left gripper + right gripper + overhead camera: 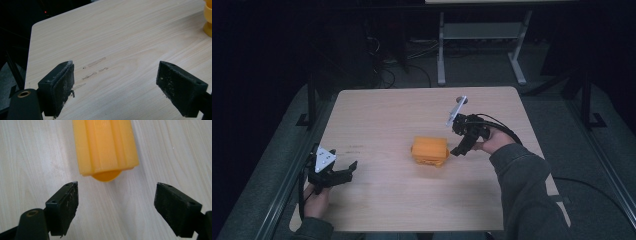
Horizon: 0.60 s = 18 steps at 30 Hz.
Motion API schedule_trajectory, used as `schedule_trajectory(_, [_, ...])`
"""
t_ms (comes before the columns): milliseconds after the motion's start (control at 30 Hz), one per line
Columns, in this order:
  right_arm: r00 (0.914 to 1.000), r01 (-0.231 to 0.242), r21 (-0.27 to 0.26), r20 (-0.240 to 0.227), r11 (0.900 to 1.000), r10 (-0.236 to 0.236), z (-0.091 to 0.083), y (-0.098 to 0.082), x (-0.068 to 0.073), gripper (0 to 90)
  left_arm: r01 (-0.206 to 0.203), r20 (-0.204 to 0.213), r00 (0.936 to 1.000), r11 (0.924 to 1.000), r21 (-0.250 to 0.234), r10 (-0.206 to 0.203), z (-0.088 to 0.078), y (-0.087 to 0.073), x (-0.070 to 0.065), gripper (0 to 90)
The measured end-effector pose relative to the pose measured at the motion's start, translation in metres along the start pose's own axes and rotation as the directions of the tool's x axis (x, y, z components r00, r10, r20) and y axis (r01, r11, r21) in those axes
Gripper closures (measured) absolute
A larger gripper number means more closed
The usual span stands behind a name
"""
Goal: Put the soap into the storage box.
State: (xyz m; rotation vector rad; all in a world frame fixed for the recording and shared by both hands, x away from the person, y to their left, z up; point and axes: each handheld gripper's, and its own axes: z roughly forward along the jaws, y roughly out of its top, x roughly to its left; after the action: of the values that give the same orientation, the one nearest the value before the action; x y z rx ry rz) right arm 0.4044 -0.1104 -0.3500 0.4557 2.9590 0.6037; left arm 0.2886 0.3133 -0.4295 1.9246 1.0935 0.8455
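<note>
The orange plastic block (430, 150) lies near the middle of the table (377, 110), just ahead of the right gripper (116, 202), whose jaws are held wide apart and empty; the block's near end should be centred between them before closing. The left gripper (115, 85), jaws likewise apart, is kept low near the table's left edge, well apart; bare wood is left all around the block.

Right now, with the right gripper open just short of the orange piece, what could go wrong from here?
1. The right gripper is open and not yet around the orange block. Closing too soon might catch only the rounded tab at its near end, a weak hold.
2. The block lies loose on the smooth table, so one finger could nudge it away.
3. The left gripper hangs open, far off, and cannot steady it.
</note>
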Motion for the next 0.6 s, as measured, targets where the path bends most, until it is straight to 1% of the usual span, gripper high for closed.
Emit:
schedule_trajectory(200, [0.9998, -0.015, -0.007, 0.011, 1.000, 0.015, -0.003, -0.011, -0.001, 19.3, 0.000, -0.001, 1.0000, 1.0000, 0.003, 0.000, 0.000, 0.000, 0.000, 14.1])
schedule_trajectory(600, [0.9993, -0.037, -0.009, 0.011, 0.999, 0.037, -0.003, -0.027, 0.001, 19.4, -0.001, -0.003, 1.0000, 1.0000, 0.004, 0.001, 0.000, 0.000, 0.000, 14.1])
